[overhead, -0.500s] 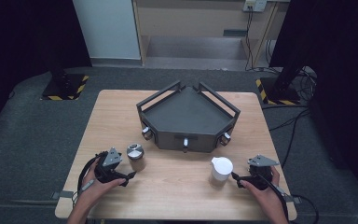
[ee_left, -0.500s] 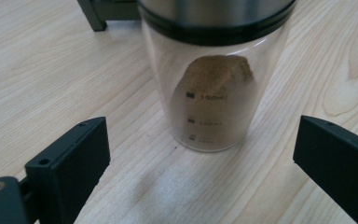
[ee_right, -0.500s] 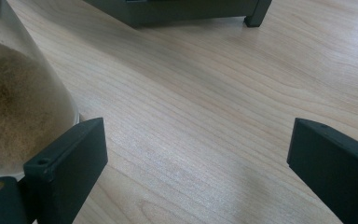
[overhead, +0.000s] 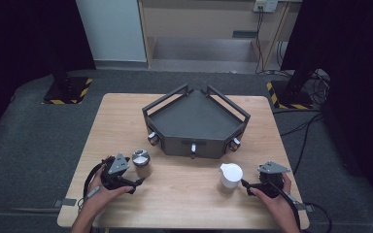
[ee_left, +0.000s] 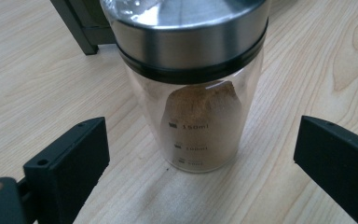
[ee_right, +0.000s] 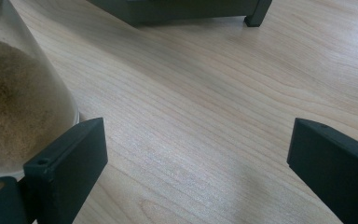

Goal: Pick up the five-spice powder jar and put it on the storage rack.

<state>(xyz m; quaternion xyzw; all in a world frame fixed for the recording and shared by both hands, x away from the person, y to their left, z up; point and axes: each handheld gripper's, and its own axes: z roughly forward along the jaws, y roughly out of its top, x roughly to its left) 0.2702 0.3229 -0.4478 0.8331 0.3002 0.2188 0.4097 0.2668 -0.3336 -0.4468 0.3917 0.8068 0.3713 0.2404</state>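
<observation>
A glass jar (overhead: 142, 163) with a steel lid stands on the wooden table (overhead: 184, 199) at the front left. In the left gripper view the jar (ee_left: 200, 116) holds brown powder and stands just ahead between the wide-apart jaws, untouched. My left gripper (overhead: 132, 180) is open right beside it. At the front right stands a white-topped conical container (overhead: 230, 175). In the right gripper view this container (ee_right: 14, 107) has brown powder inside and sits to the outside of the left finger (ee_right: 70, 158). My right gripper (overhead: 248, 184) is open, with bare wood between its jaws.
A dark, angular tray (overhead: 194, 119) with raised rails and small knobs along its front sits at the middle back of the table. Its foot (ee_right: 256, 16) shows ahead of the right gripper. Bare tabletop lies between the two containers. Cables trail off the front edge.
</observation>
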